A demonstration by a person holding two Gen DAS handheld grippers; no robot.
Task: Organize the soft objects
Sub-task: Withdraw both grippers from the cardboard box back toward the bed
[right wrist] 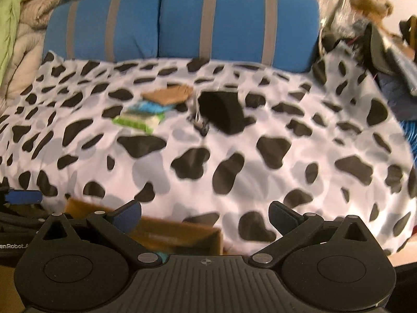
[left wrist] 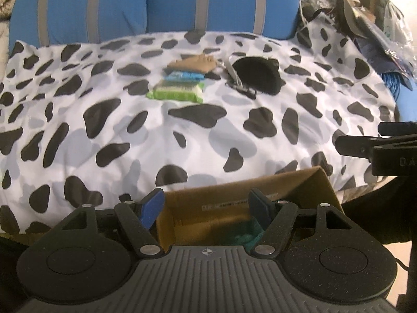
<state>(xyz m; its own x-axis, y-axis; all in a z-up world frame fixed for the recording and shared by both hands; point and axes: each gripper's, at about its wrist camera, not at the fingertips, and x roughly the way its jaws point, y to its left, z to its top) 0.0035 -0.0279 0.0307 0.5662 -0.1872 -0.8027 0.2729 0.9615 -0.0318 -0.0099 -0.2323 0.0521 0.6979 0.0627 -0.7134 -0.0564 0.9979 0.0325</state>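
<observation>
A brown cardboard box [left wrist: 263, 182] stands open at the near edge of the cow-print bedspread [left wrist: 130, 120]. A teal soft item [left wrist: 242, 237] lies inside it. My left gripper [left wrist: 206, 203] is open and empty, just above the box. The box also shows in the right wrist view [right wrist: 182, 232]. My right gripper [right wrist: 206, 216] is open and empty, above the bedspread [right wrist: 286, 130] to the right of the box. Farther back lie a green-and-white pack [left wrist: 177, 90], a blue pack [left wrist: 183, 75], a tan cloth [left wrist: 195, 62] and a black pouch [left wrist: 258, 73]; in the right view, the green pack [right wrist: 138, 120] and the pouch [right wrist: 221, 112].
Two blue pillows with grey stripes [left wrist: 156, 7] line the back. Clutter of bags and a plush toy [right wrist: 370, 0] fills the far right corner. Folded blankets [right wrist: 18, 39] sit at the far left. The right gripper's fingers [left wrist: 378, 143] show at the left view's right edge.
</observation>
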